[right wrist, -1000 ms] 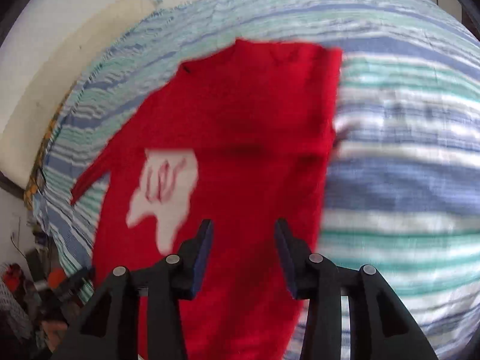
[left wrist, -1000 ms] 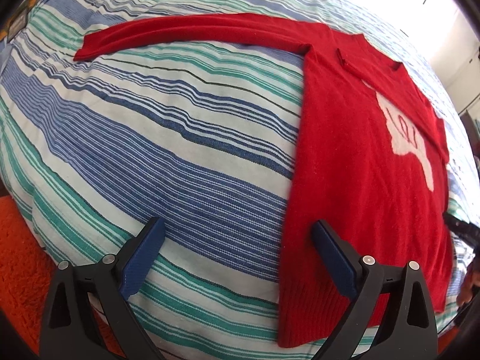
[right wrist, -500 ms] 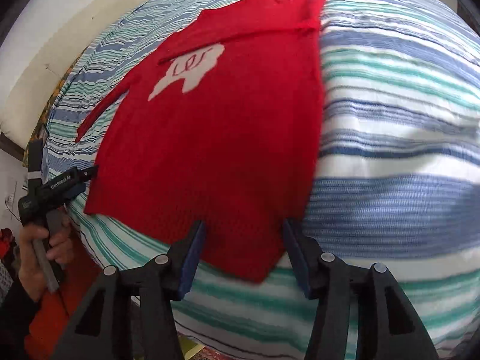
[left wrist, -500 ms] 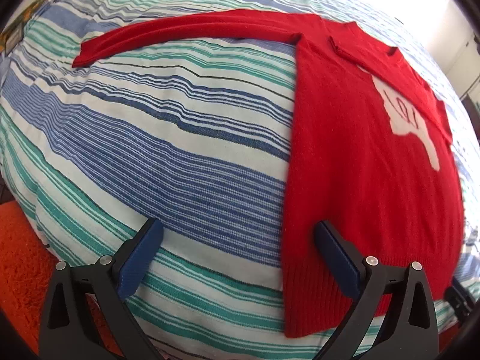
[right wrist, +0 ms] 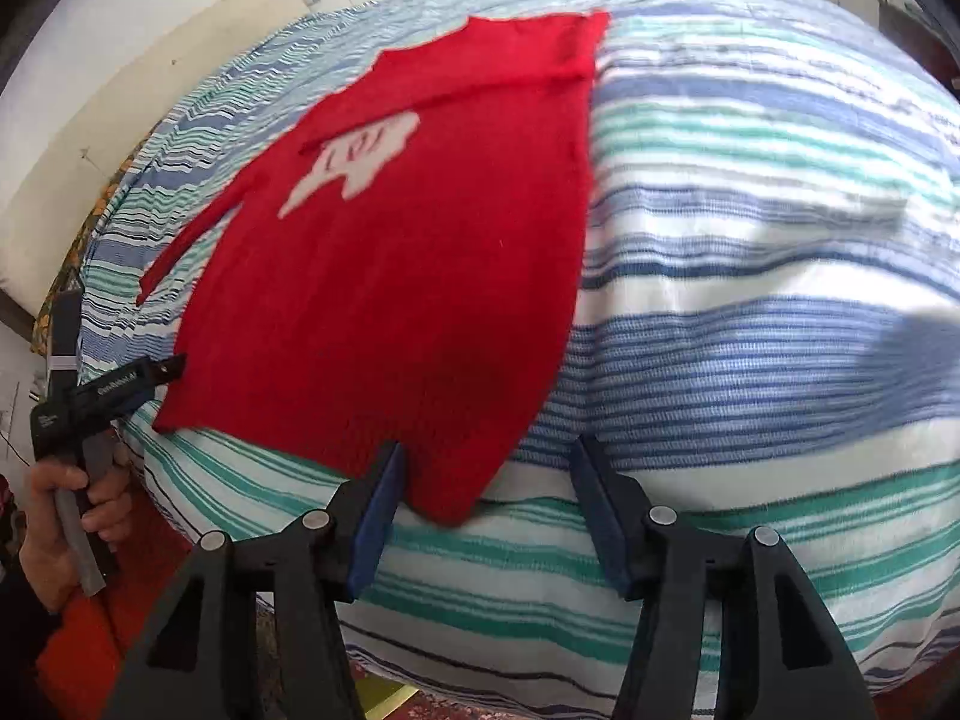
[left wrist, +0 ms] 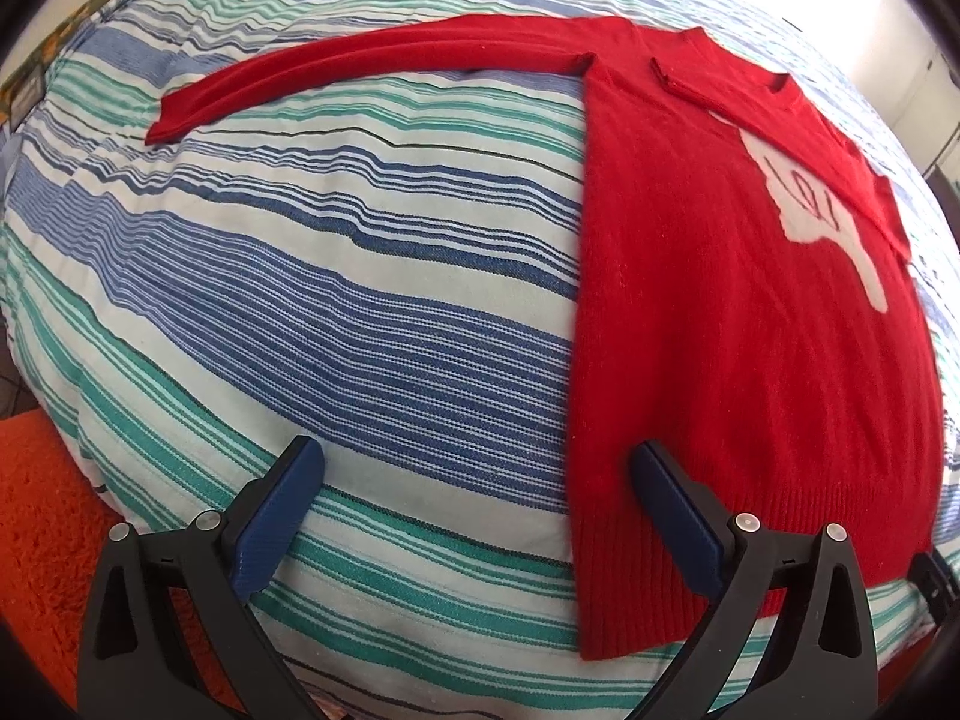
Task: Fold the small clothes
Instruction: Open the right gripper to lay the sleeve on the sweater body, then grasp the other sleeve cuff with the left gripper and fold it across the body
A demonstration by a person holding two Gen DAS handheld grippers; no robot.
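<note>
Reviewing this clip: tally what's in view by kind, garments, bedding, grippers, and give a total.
Garments: 1, a red knitted long-sleeved sweater with a white chest motif
Bedding: 1, a blue, green and white striped bed cover
Grippers: 2, the left gripper and the right gripper, both open with blue pads
Floor coverings: 1, an orange shaggy rug
Total: 5

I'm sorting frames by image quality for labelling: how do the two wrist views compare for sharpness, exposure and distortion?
Left wrist view: sharp, knit ribs readable on the red sweater, but the top right corner is blown out white, and the fisheye bulges the striped bedcover into a dome. Right wrist view: motion-blurred, with smeared stripes and a soft sweater edge; a soft shadow lies at the right; same fisheye bulge.
</note>
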